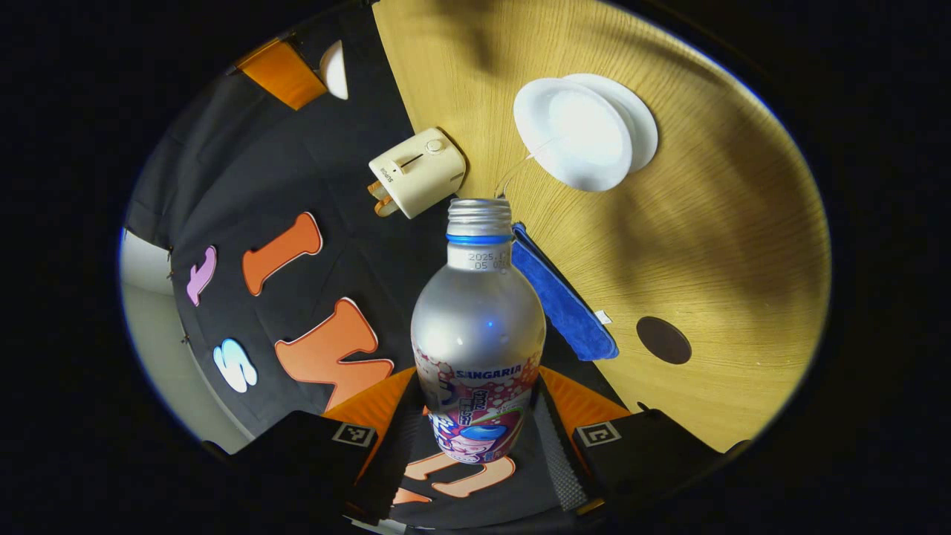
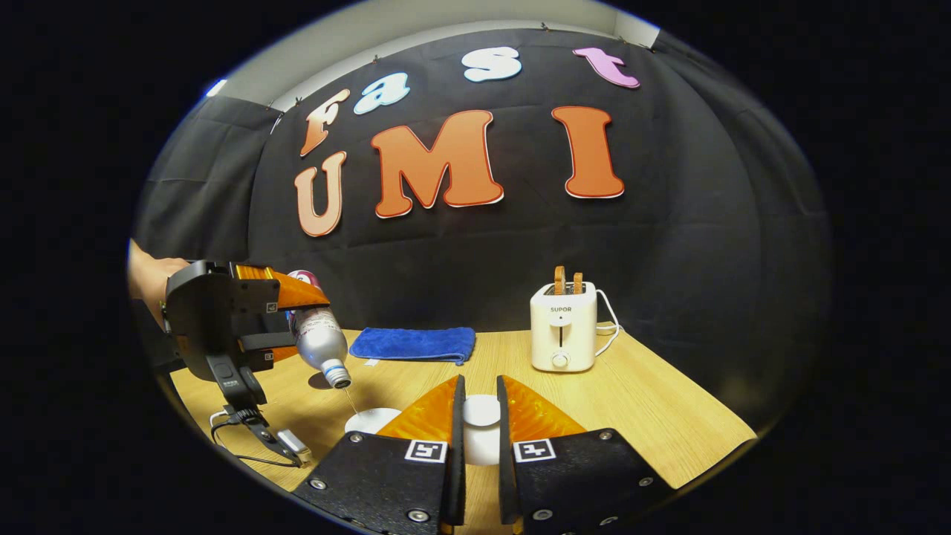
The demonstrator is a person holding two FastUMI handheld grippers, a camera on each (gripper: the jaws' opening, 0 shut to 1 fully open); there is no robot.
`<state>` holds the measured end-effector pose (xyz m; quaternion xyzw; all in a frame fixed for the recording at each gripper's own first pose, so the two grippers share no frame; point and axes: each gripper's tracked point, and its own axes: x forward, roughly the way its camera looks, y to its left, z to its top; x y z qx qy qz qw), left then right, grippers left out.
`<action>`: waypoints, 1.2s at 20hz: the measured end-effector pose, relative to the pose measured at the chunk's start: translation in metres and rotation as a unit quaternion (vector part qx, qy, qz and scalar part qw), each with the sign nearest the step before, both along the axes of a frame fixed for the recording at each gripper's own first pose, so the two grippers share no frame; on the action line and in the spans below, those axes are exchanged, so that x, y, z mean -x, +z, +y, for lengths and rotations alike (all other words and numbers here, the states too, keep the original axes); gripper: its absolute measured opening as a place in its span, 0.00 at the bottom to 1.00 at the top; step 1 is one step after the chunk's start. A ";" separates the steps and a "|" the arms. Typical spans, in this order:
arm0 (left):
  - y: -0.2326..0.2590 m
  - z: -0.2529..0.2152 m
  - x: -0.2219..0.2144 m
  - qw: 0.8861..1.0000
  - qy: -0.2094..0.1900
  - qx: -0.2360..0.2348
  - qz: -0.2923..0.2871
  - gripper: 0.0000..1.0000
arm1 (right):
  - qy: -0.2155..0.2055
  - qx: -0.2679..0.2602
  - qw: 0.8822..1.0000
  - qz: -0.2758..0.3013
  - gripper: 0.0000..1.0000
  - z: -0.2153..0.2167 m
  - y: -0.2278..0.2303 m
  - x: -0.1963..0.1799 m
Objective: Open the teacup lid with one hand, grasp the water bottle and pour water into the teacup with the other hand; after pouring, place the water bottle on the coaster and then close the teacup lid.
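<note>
Pouring frosted metal bottle (image 1: 478, 327) toward round white teacup (image 1: 576, 134).

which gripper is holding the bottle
The left gripper: its fingers clamp the tilted water bottle. The right gripper holds the white teacup lid.

Print on the bottle (image 1: 478, 327), clamped in the left gripper (image 1: 478, 380): a brand word in capitals runs across its picture wrap, with smaller characters below it too small to make out. Up on the neck, under the ring, there's a stamped two-line date code in digits. The toaster (image 2: 563, 327) has a short brand word in capitals above its lever slot, also seen sideways in the left gripper view. Square coded markers (image 1: 354, 434) sit on both left fingers. The right gripper (image 2: 479, 383), closed on the lid (image 2: 481, 410), has a matching pair (image 2: 426, 450).
</note>
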<state>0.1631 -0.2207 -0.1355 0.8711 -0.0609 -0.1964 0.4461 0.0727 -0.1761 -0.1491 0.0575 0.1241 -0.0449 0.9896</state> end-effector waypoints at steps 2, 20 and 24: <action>-0.001 -0.003 0.000 1.000 -0.006 -0.002 -0.003 0.83 | -0.002 -0.003 1.000 0.002 0.18 -0.001 -0.001 0.000; -0.005 0.006 0.003 0.987 -0.003 0.162 0.015 0.82 | 0.006 -0.008 1.000 0.009 0.18 0.023 0.002 -0.006; 0.010 0.025 -0.006 0.962 0.025 0.271 0.024 0.82 | 0.014 -0.009 1.000 0.008 0.18 0.036 0.005 -0.013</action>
